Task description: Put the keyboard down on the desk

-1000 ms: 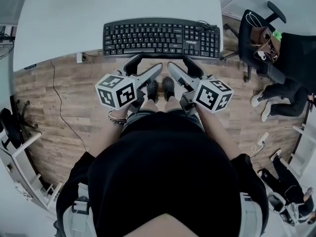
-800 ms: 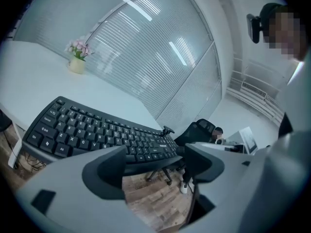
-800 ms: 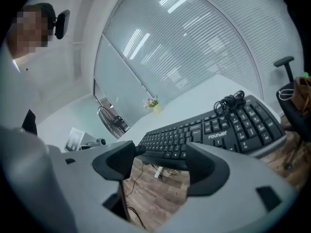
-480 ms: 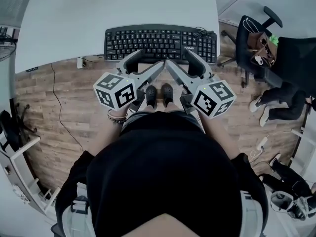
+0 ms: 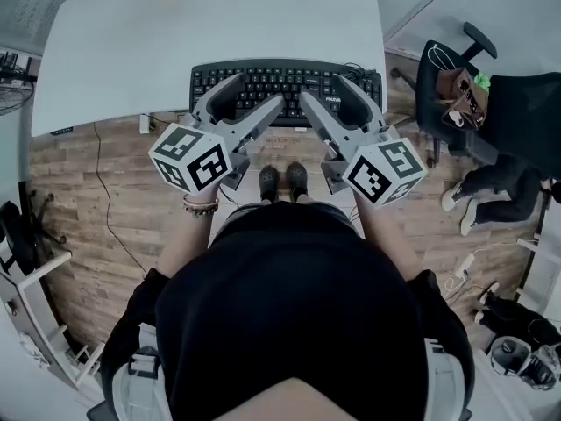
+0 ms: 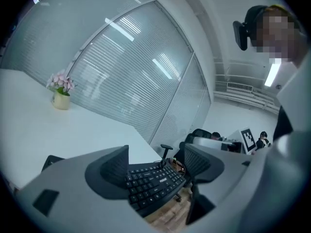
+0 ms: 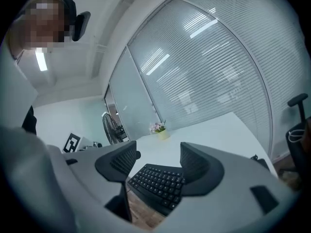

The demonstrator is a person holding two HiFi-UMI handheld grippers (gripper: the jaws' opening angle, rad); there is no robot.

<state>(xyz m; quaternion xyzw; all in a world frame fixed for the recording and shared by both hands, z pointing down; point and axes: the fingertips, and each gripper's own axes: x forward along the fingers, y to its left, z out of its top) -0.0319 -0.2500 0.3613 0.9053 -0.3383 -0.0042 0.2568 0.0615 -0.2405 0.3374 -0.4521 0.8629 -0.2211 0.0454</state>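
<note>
A black keyboard (image 5: 289,84) lies flat along the near edge of the white desk (image 5: 219,24). In the head view my left gripper (image 5: 254,90) overlaps its left half and my right gripper (image 5: 324,90) its right half. Both stand open. In the left gripper view the keyboard (image 6: 155,183) shows in the gap of the left gripper (image 6: 155,161), its left end hidden by one finger, and no pad presses on it. The right gripper (image 7: 158,161) has just been closing a little; the keyboard (image 7: 158,184) shows in its gap too, untouched.
A small pot of pink flowers (image 6: 60,89) stands at the desk's far side. A black office chair (image 5: 456,77) with a bag is right of the desk, with a seated person's legs (image 5: 500,169) beyond it. A cable (image 5: 110,209) trails over the wooden floor.
Both grippers have risen and gone forward from in front of the desk edge to over the keyboard, each rolling somewhat. The keyboard has stayed in place on the desk.
</note>
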